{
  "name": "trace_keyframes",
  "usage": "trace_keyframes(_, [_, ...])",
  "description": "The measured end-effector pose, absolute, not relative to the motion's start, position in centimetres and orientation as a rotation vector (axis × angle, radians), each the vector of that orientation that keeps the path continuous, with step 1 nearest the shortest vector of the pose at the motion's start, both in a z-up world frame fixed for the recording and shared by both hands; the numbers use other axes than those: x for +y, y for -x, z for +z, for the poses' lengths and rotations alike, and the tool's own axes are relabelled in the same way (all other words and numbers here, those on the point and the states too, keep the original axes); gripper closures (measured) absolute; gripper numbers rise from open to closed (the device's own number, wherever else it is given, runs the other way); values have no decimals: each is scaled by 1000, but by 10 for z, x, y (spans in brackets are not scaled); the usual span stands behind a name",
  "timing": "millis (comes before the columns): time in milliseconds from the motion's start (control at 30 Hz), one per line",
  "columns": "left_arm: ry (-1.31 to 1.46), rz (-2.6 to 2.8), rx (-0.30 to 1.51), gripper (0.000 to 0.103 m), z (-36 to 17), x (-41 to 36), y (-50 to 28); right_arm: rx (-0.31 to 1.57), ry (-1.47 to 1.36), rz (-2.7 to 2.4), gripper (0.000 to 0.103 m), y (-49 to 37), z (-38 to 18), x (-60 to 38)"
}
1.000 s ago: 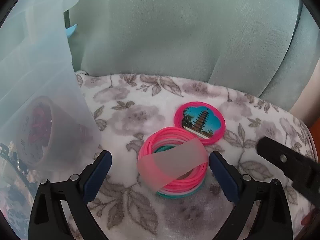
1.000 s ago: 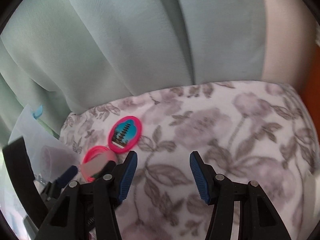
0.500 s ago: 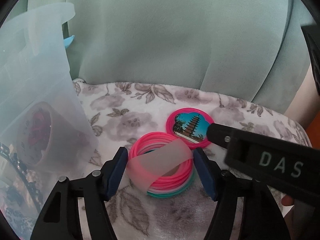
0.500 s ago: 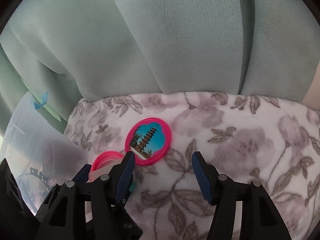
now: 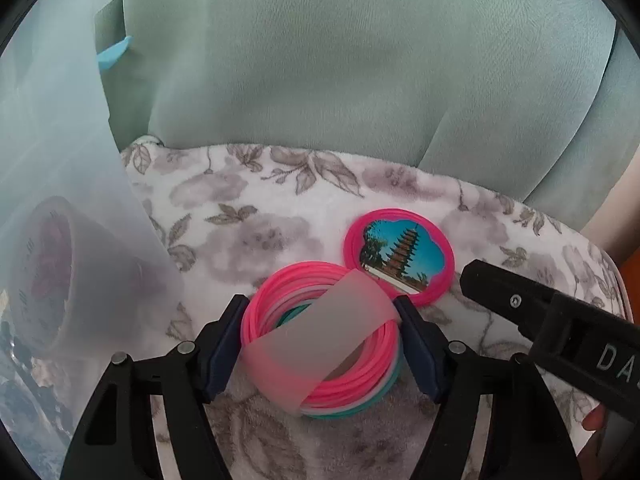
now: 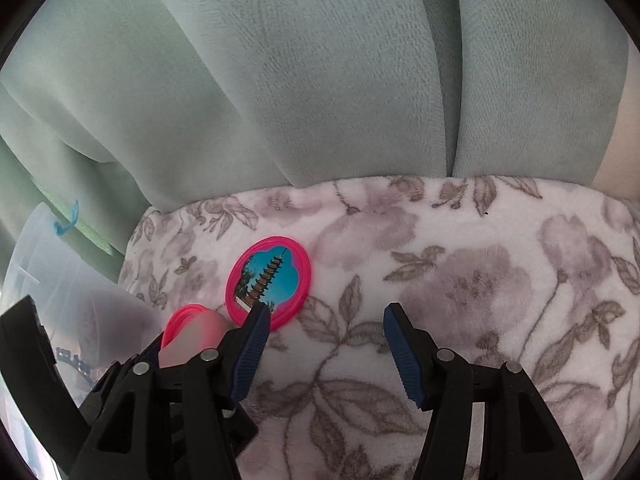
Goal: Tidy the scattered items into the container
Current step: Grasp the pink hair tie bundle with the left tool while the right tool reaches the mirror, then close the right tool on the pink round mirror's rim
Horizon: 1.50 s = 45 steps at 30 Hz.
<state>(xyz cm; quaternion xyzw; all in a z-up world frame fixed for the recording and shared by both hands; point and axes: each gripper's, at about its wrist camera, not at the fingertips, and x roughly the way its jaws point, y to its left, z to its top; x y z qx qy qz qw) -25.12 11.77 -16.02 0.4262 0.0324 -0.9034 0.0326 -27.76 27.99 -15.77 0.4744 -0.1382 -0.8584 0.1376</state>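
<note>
A bundle of pink and teal bangles (image 5: 320, 336), wrapped in a translucent band, lies on the floral blanket (image 5: 256, 232). My left gripper (image 5: 322, 332) straddles it, its blue pads pressed against both sides. Just behind the bundle lies a round pink compact (image 5: 399, 256) with a pagoda picture. In the right wrist view my right gripper (image 6: 324, 320) is open low over the blanket, its left fingertip at the near edge of the compact (image 6: 268, 280). The bundle (image 6: 192, 328) shows to its left. The translucent container (image 5: 60, 160) stands at the left.
Inside the container a cup-like item (image 5: 48, 272) with a red pattern shows through the wall. A pale green curtain (image 5: 340, 60) hangs behind the blanket. One black finger of the right gripper (image 5: 520, 300) reaches in from the right, close to the compact.
My left gripper narrowed from wide open and moved forward until its pads met the bangle bundle. The right gripper swung left and came down beside the compact.
</note>
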Motion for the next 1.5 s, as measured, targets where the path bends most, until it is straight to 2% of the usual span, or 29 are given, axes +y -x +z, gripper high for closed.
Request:
trace_keyframes(300, [-1267,-2744,101,31,-157,112,240,-362,-1364,-2479,40,283,-152,273])
trace_keyframes(567, [-1250,-2628,74,31,-160,111,220,-227,-1385,-2394,39,295,-159,240])
trace_keyframes(667, [-1248,-2624,99,31,-162,107,220,-162,-1389,-2378,33,297,-162,230])
trace_keyframes(833, [-1245,-2617,140,31,-167,102,220,-39,-1393,-2357,29,305,-164,213])
trace_keyframes(967, [-1243,-2614,165,31,-173,96,223,89,-1393,-2320,17,309,-168,196])
trace_keyframes(1067, [-1222,-2577,182,31,-161,105,208,173,-1393,-2336,15,310,-170,186])
trace_keyframes(1233, [-1217,-2565,190,31,-161,107,211,265,-1387,-2372,15,312,-172,177])
trace_keyframes(1500, [-1230,-2564,187,30,-163,111,214,220,-1391,-2416,27,313,-171,181])
